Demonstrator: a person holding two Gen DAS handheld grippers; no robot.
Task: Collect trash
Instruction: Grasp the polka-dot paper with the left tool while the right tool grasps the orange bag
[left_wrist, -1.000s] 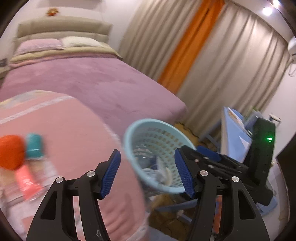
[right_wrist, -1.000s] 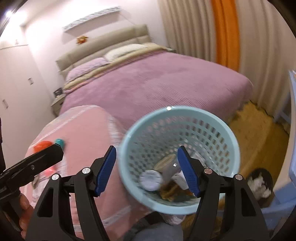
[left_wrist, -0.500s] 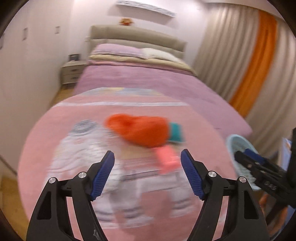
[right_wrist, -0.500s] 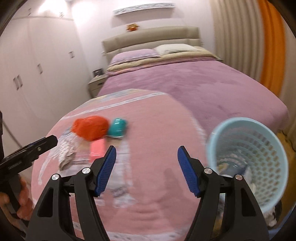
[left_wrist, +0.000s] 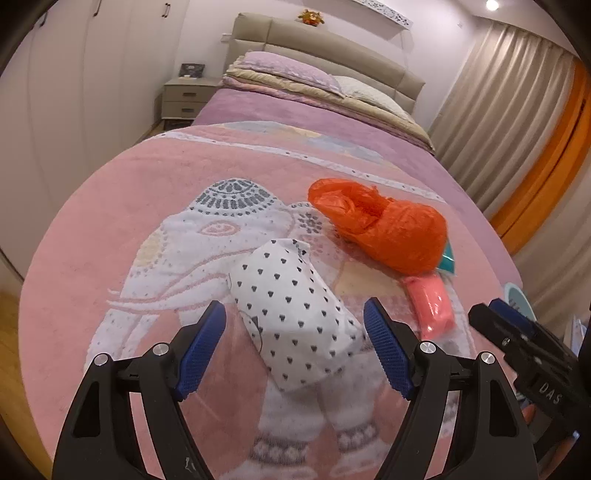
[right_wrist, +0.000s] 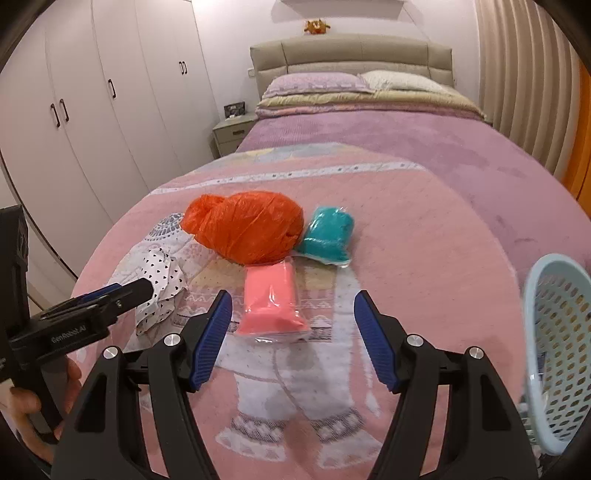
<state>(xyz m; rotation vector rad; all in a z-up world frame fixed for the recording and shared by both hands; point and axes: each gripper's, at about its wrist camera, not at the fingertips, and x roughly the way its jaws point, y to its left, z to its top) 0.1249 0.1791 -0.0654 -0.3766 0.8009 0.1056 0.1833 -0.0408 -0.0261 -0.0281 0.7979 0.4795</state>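
Four pieces of trash lying on the pink blanket (right_wrist: 406, 258), both grippers empty.
Left gripper (left_wrist: 295, 350) spread over the dotted bag (left_wrist: 291, 314), right gripper (right_wrist: 291, 332) parted before the pink packet (right_wrist: 271, 302), seemingly lined up for pickup; basket (right_wrist: 554, 350) waiting at right.

A bed (right_wrist: 388, 125) with a beige headboard (right_wrist: 351, 55) fills the frame's centre; white wardrobes (right_wrist: 92, 92) line the left wall, a nightstand (right_wrist: 231, 131) sits beside them, curtains (left_wrist: 498, 110) hang upper right.
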